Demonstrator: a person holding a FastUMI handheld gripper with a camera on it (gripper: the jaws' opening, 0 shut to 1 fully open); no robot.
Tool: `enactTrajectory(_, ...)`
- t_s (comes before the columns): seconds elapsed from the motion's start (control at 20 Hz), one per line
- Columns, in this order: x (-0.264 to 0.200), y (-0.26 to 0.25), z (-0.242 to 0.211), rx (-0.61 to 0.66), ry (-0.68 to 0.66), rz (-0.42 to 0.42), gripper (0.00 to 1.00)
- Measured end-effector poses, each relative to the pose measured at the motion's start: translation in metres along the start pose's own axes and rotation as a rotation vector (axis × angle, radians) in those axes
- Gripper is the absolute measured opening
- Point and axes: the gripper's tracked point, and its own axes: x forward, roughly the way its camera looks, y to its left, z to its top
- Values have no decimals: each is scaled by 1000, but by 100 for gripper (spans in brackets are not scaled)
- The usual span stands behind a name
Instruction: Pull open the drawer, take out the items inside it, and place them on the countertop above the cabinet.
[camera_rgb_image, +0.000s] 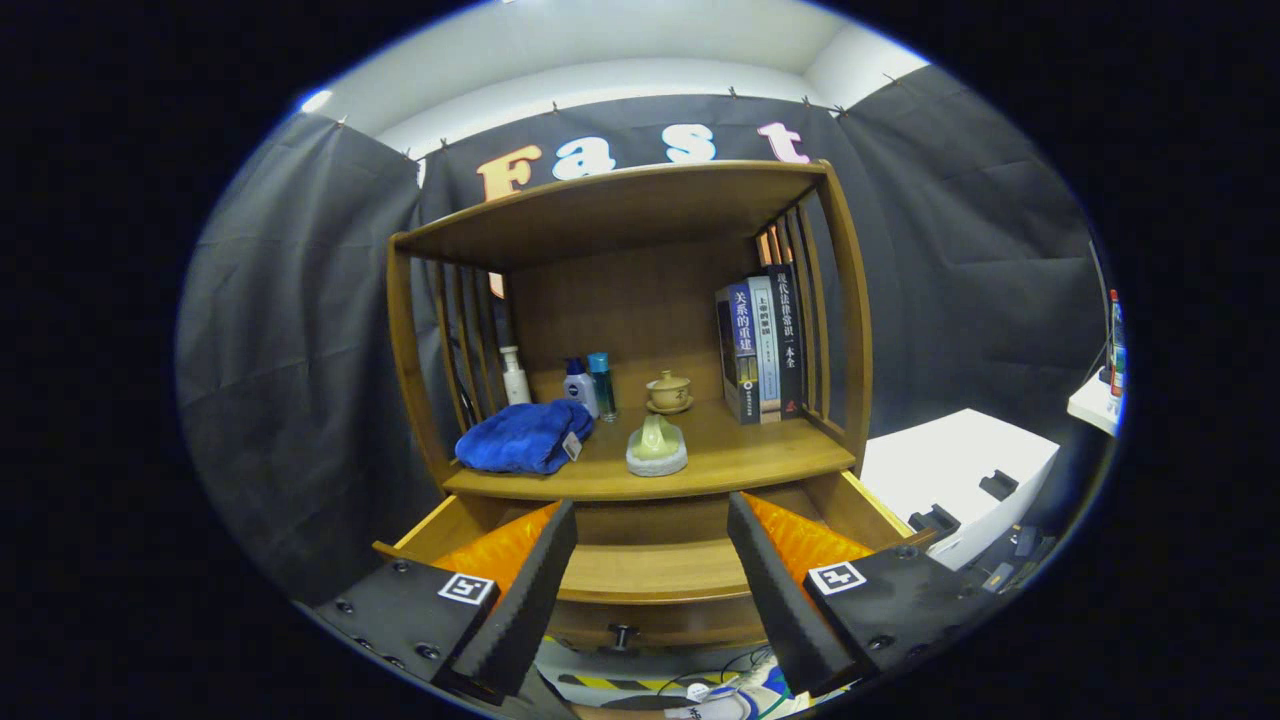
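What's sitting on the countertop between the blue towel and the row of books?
In the gripper view, a pale green lidded piece on a white base sits between the crumpled blue towel and the upright books. The gripper is open, over the pulled-out wooden drawer.

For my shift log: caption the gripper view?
Open gripper hovers over the pulled-out drawer; blue towel and green ornament sit on the countertop.

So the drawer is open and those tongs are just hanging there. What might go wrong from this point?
1. The tongs are open and hold nothing above the pulled-out drawer; its inside is mostly hidden behind the fingers, so a grab could miss.
2. The countertop already carries a blue towel, bottles, a small green-and-white ornament and a lidded cup; setting things down carelessly might knock one over.
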Motion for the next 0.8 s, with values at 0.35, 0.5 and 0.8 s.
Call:
enactTrajectory(0.35,0,21,-62,63,23,-4,98)
enactTrajectory(0.5,-1,26,-88,40,37,15,98)
enactTrajectory(0.8,9,27,-134,-8,108,5,99)
